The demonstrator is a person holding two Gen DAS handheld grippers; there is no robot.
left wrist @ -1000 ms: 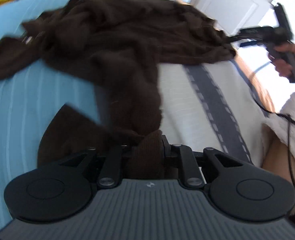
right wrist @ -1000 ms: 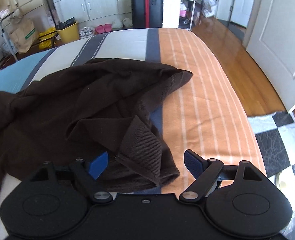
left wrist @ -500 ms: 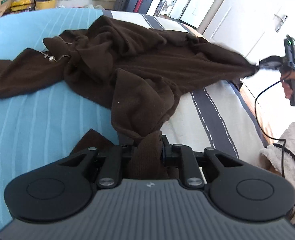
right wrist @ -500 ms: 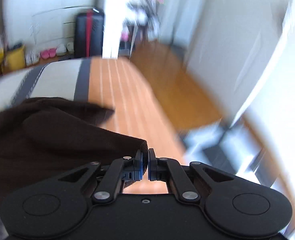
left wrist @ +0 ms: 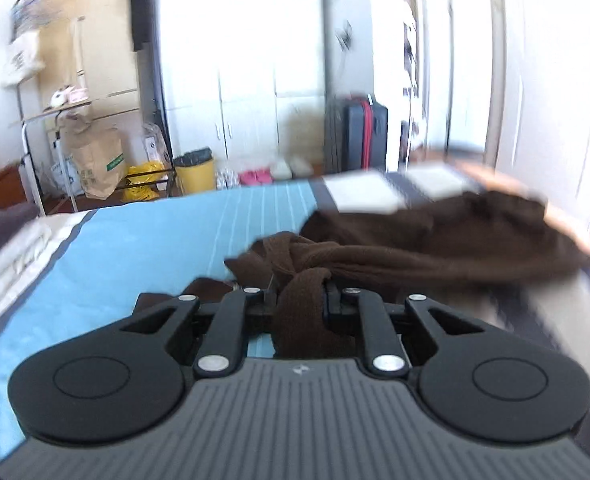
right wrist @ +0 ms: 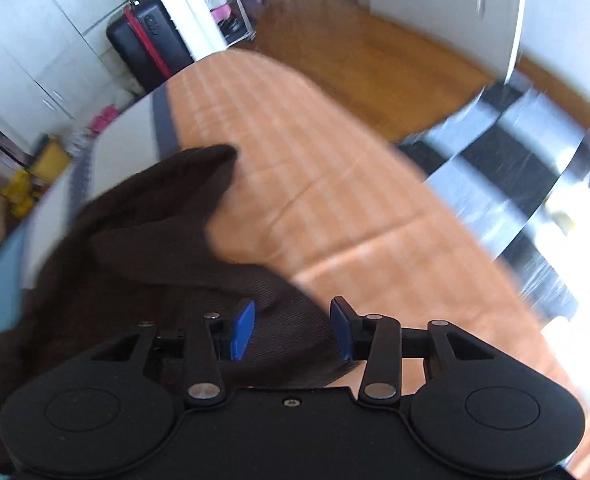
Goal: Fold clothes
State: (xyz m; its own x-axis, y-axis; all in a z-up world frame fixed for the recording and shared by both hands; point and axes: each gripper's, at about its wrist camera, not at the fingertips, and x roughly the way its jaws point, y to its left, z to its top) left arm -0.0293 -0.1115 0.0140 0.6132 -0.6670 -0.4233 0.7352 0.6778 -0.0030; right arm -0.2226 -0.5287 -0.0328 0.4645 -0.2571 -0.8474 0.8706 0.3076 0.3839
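Left wrist view: the left tool (left wrist: 301, 298) is clamped on a bunched end of the brown garment (left wrist: 435, 252), which stretches away rightward across the bed (left wrist: 135, 240); blur hides its far end.

Right wrist view: the right tool (right wrist: 291, 326) has just been opening, its blue pads (right wrist: 242, 330) apparently clear of the garment's (right wrist: 143, 248) near edge between them, so this hand is nearer that end.

We note the left gripper (left wrist: 301, 300): black linkages, silver screws, grey ribbed housing at 6 o'clock. The right gripper (right wrist: 291, 328) is all black, with blue pads (right wrist: 243, 330).
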